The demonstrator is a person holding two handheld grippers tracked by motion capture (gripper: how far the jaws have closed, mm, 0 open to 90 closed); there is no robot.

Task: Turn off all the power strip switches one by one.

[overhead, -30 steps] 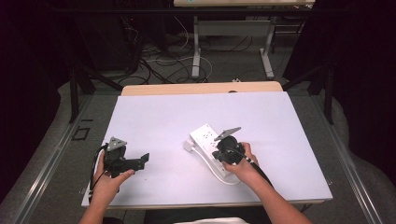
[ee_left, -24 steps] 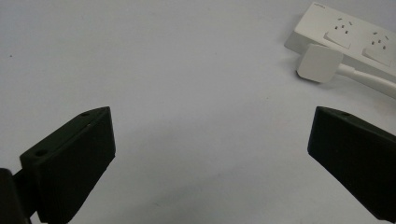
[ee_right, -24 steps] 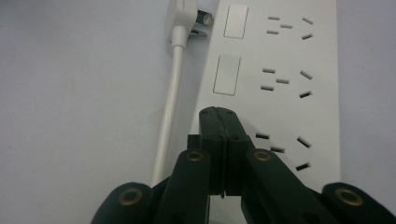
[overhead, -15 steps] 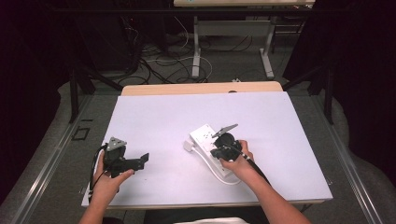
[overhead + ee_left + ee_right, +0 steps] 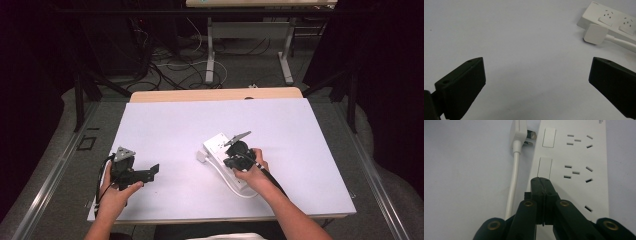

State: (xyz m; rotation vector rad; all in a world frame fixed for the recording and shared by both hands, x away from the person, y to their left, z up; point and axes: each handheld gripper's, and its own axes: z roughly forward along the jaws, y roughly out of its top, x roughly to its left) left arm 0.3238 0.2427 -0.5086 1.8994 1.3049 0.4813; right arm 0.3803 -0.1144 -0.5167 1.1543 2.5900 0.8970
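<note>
— Where's the power strip (image 5: 226, 159) from where you stand?

— Lying flat on the white surface (image 5: 180, 125), a bit right of the middle, set at a slant. Its white cable (image 5: 239, 190) loops round the near end, and the plug (image 5: 201, 156) lies on its side just beside the strip's left edge.

— And the right gripper (image 5: 235, 159)?

— Right over the strip, held in the person's right hand (image 5: 252, 169). In the right gripper view its jaws are pressed tight together, nothing between them, with the tips down on the strip (image 5: 574, 157) just below one of its long rectangular switches (image 5: 544, 167). Whether they actually touch the plastic I cannot tell.

— Can you see the plug well from there?

— Yes, the plug (image 5: 518, 132) points its metal pins towards the strip's side, and the cable (image 5: 513, 182) runs down alongside the strip.

— What about the other hand?

— The left gripper (image 5: 150, 171) sits well apart from all that, low over the surface near the left front edge, held in the left hand (image 5: 114, 192). Its jaws are spread wide with only bare surface between them. In the left gripper view the strip (image 5: 614, 21) and plug (image 5: 595, 33) lie off at the upper right.
</note>
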